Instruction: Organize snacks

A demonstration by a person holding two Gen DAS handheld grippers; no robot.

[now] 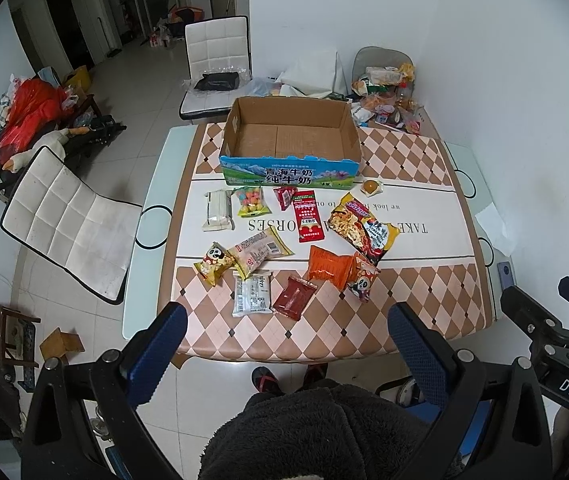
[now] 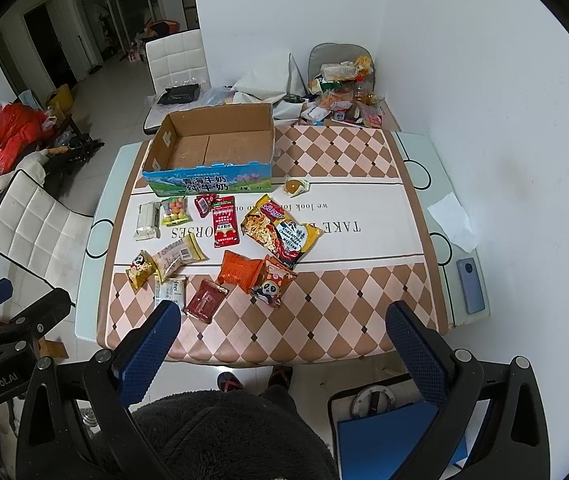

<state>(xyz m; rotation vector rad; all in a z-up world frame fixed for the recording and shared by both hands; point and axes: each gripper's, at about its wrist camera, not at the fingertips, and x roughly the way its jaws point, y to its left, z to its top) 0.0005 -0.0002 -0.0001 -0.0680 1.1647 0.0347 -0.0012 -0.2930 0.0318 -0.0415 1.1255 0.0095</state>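
An open, empty cardboard box (image 1: 290, 140) (image 2: 212, 148) with a blue printed front stands at the far middle of the table. Several snack packets lie in front of it: a noodle pack (image 1: 364, 226) (image 2: 282, 230), a red sachet (image 1: 307, 216) (image 2: 225, 221), an orange packet (image 1: 330, 267) (image 2: 240, 271), panda packets (image 1: 214, 263) (image 2: 271, 283), a dark red packet (image 1: 293, 298) (image 2: 206, 300), a white packet (image 1: 217, 209). My left gripper (image 1: 286, 320) is open and empty, held above the table's near edge. My right gripper (image 2: 284, 320) is likewise open and empty.
The table (image 1: 424, 312) has a checked cloth. A pile of clutter (image 1: 388, 92) sits at its far right corner. A phone (image 2: 471, 285) and a paper (image 2: 453, 221) lie on the right edge. White chairs (image 1: 68, 220) stand at the left and the far side (image 1: 216, 60).
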